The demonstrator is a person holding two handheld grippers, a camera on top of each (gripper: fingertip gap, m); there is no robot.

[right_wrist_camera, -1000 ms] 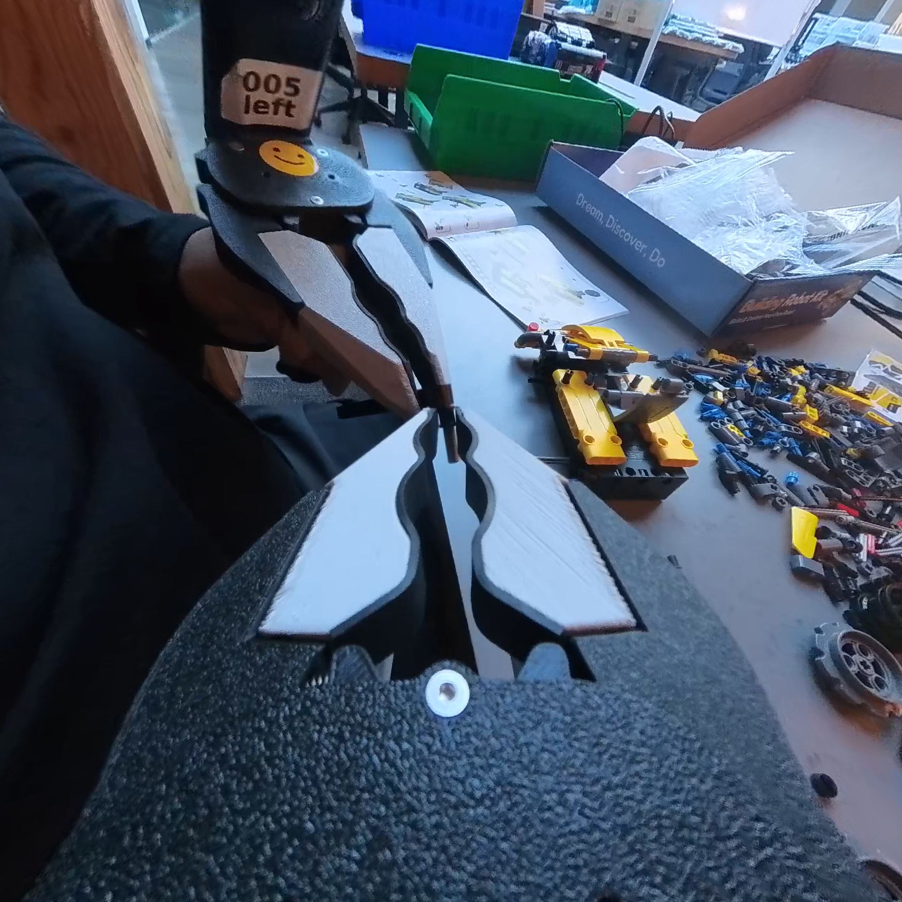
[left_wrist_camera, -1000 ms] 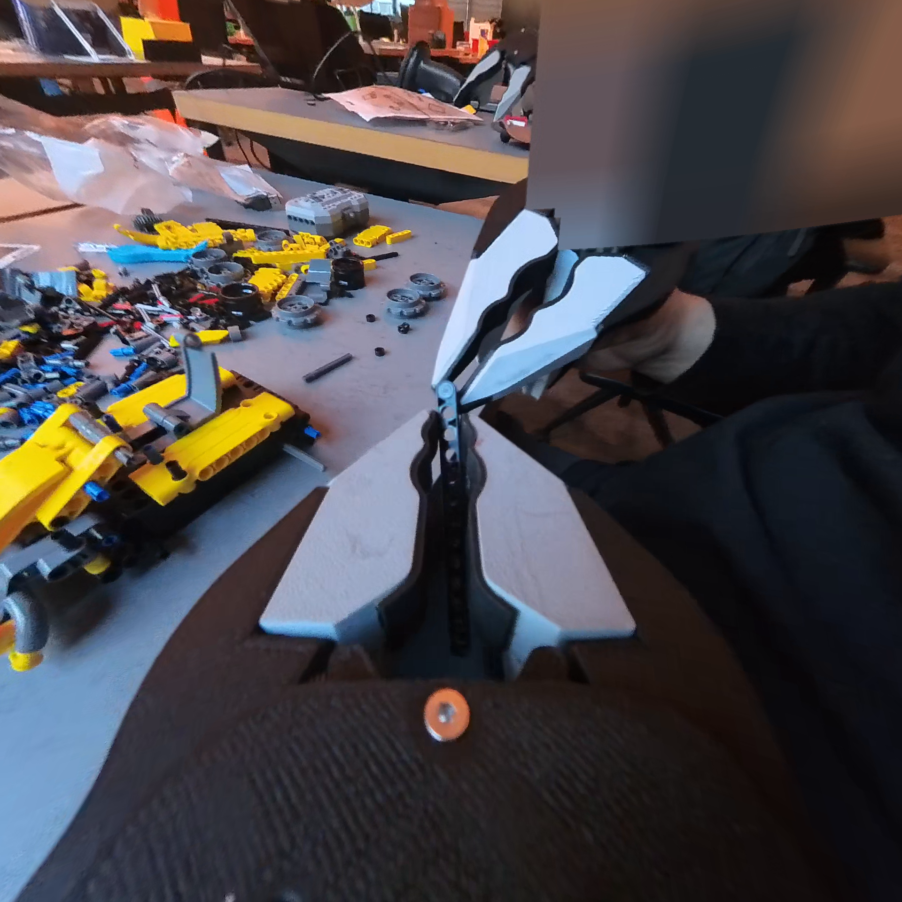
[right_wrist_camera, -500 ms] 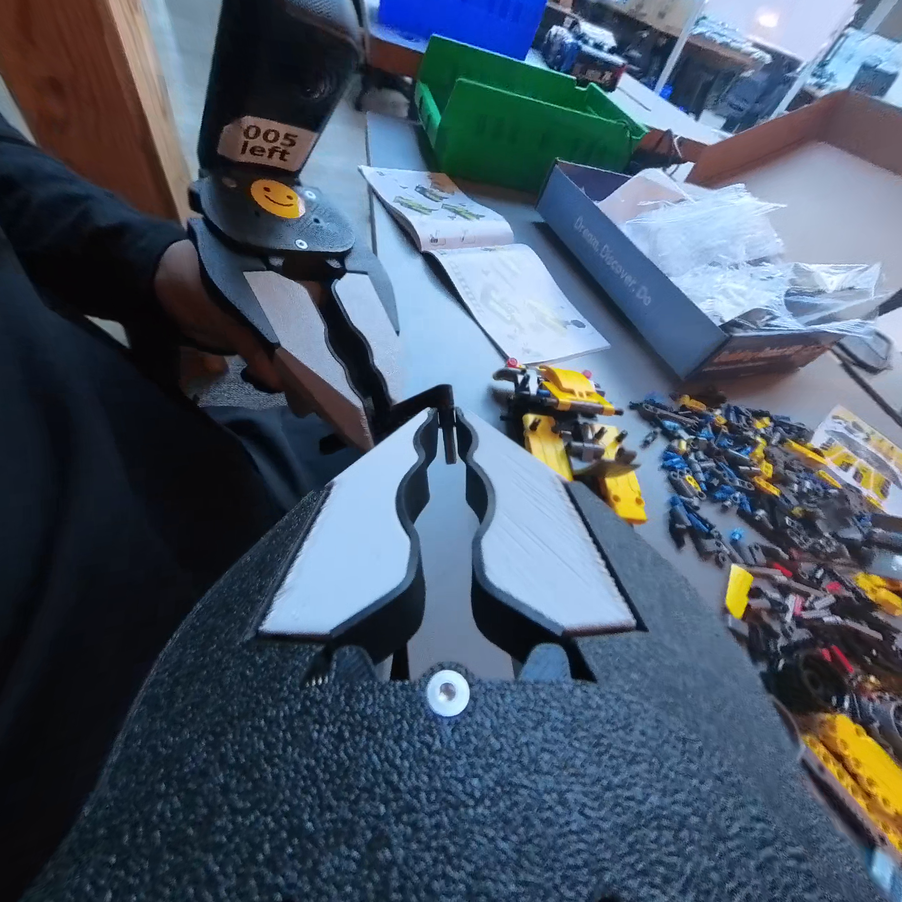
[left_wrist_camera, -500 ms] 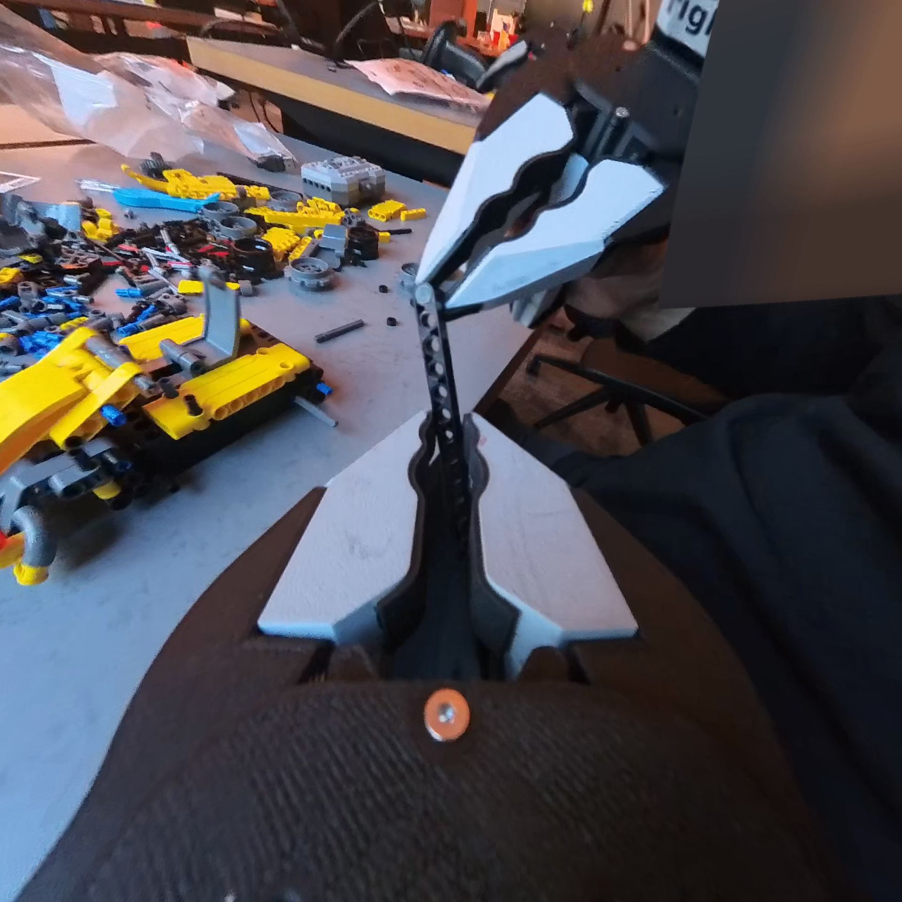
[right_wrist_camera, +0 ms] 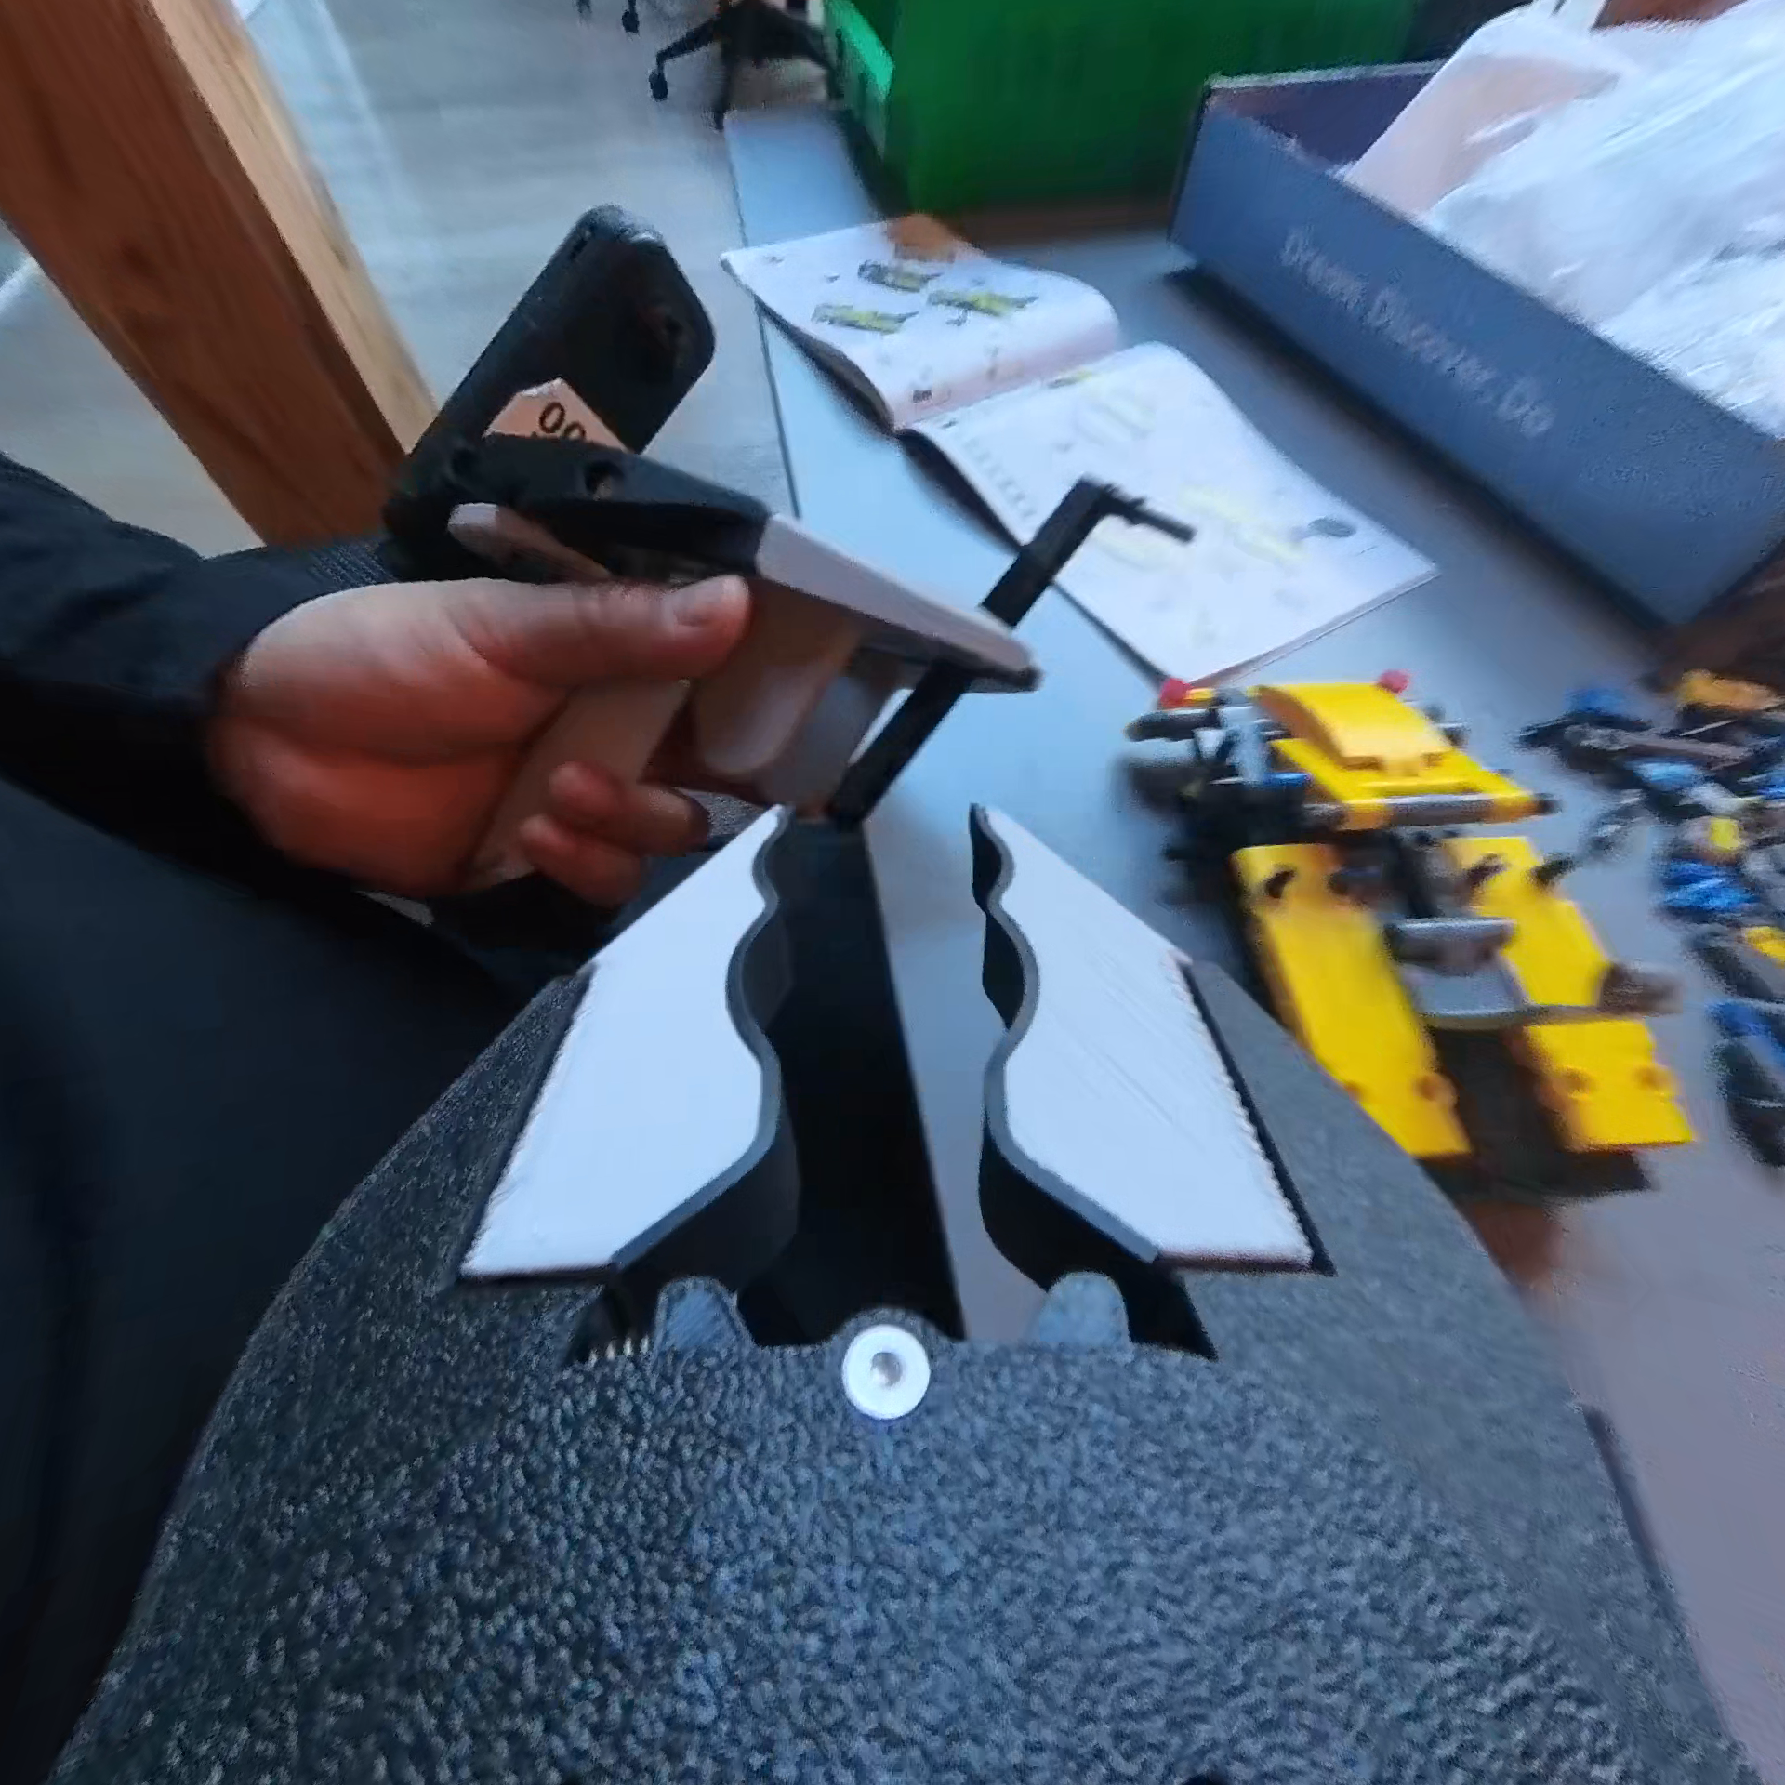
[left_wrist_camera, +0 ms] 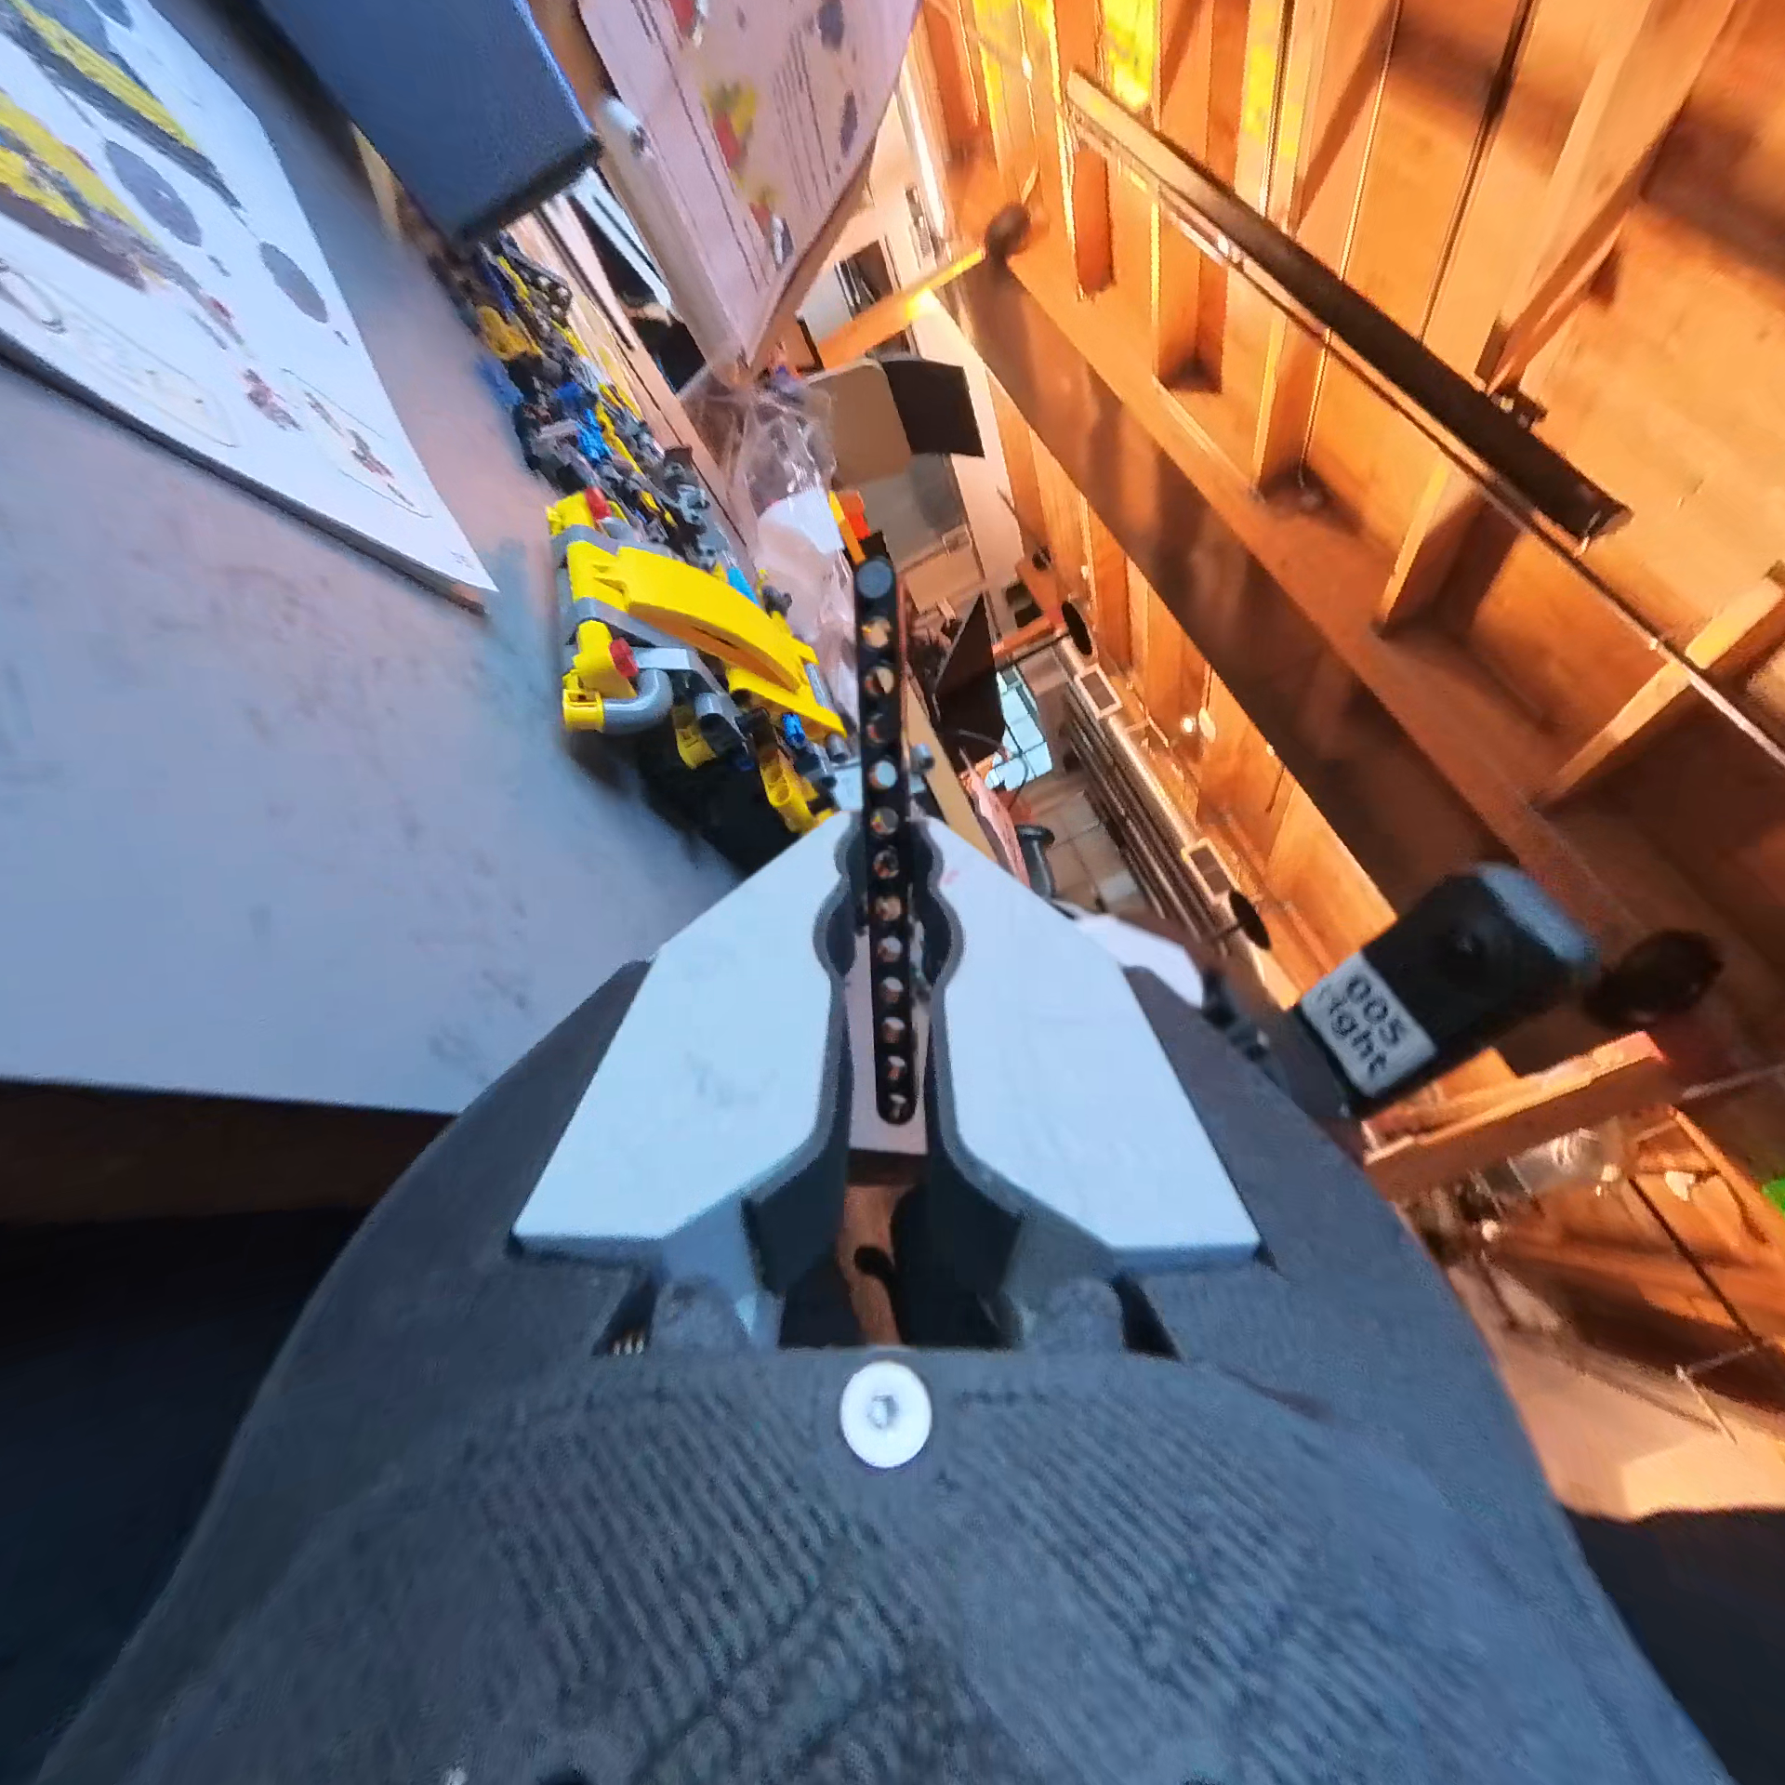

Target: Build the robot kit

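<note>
A: The left gripper (left_wrist_camera: 884, 831), with pale grey wedge fingers edged in wavy black rubber, is pinching a long black plastic beam with a row of round holes (left_wrist_camera: 881, 773). The beam runs up between the fingers and sticks out past the tips, above the grey matte bench (left_wrist_camera: 241, 773).

B: And the right gripper (right_wrist_camera: 879, 821)?

A: Spread wide, nothing between its fingers. From its camera the left gripper (right_wrist_camera: 1005, 666) lies on its side in a bare hand (right_wrist_camera: 464, 715), the beam (right_wrist_camera: 1014, 589) slanting through it with a thin black pin at its top end.

B: What lies around?

A: A half-built yellow and black brick vehicle (right_wrist_camera: 1401, 898), an open paper instruction booklet (right_wrist_camera: 1111, 454), a dark blue cardboard box (right_wrist_camera: 1507, 357) cut off at the frame's edge. The loose small parts (right_wrist_camera: 1719, 850) are too blurred to sort.
</note>
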